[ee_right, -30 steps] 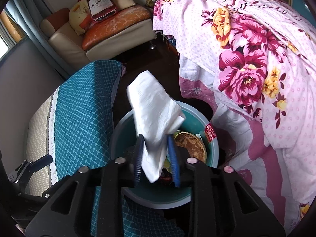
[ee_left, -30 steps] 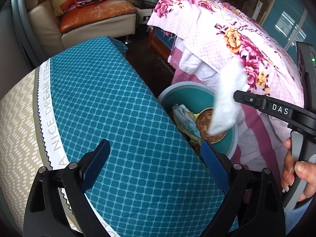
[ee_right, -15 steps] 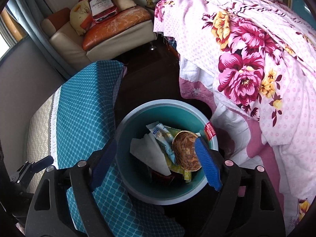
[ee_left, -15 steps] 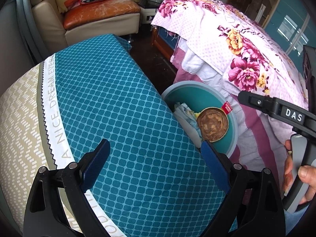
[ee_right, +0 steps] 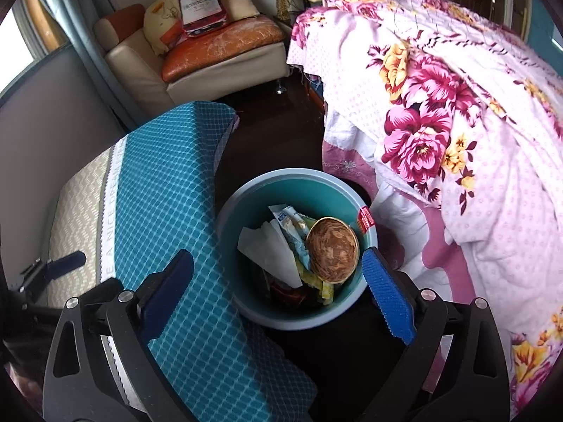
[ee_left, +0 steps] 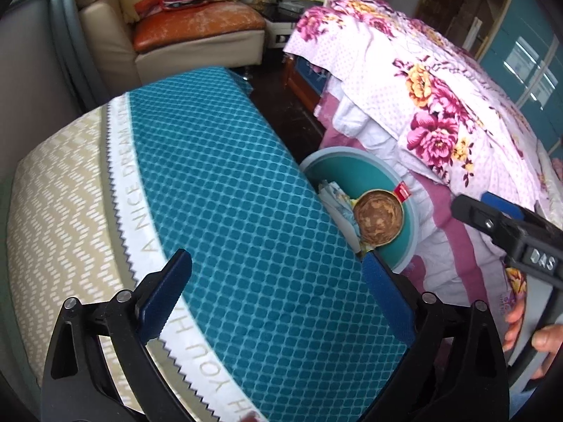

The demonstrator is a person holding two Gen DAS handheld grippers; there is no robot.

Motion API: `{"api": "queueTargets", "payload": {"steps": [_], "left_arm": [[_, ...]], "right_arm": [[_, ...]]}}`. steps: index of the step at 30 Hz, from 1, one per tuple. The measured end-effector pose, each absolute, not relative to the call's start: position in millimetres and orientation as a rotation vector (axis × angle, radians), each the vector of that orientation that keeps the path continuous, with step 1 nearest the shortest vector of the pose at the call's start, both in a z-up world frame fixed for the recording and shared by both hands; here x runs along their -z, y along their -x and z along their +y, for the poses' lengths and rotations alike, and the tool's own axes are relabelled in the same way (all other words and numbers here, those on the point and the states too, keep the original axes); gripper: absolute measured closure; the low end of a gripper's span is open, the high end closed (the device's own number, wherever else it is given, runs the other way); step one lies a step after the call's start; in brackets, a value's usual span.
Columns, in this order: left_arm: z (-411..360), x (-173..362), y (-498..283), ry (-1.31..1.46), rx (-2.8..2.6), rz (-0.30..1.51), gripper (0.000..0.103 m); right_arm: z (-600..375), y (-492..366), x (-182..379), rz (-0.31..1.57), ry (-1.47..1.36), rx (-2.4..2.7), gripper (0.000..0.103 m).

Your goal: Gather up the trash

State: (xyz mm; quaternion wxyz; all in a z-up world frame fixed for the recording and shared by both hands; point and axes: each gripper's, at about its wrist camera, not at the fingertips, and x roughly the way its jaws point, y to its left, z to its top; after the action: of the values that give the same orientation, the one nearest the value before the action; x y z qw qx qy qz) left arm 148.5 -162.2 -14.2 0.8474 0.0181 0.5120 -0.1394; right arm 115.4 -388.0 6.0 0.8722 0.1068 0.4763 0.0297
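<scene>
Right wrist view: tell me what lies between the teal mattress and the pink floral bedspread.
The round teal plastic trash bin stands on the dark floor between them, holding a white tissue and wrappers.

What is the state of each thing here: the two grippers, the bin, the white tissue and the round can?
right gripper: open, nothing between its fingers; jaws have just been opening.
left gripper: open, empty, above the teal cushion.
bin: upright, uncovered, partly filled with trash.
white tissue: lying inside the bin, on the wrappers.
round can: inside the bin, tilted against the wall.
</scene>
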Motion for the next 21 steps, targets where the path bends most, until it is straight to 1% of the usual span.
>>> {"api": "queueTargets", "payload": {"steps": [2, 11, 21], "left_arm": [[-157, 9, -142, -0.032, 0.283, 1.071, 0.004], [-137, -2, -116, -0.006, 0.255, 1.053, 0.004], [-120, -12, -86, 0.005, 0.232, 1.021, 0.004]], "right_arm": [[-388, -109, -10, 0.986, -0.219, -0.071, 0.007], [-367, -76, -29, 0.955, -0.158, -0.111, 0.007], [-353, -54, -37, 0.945, -0.128, -0.115, 0.007]]}}
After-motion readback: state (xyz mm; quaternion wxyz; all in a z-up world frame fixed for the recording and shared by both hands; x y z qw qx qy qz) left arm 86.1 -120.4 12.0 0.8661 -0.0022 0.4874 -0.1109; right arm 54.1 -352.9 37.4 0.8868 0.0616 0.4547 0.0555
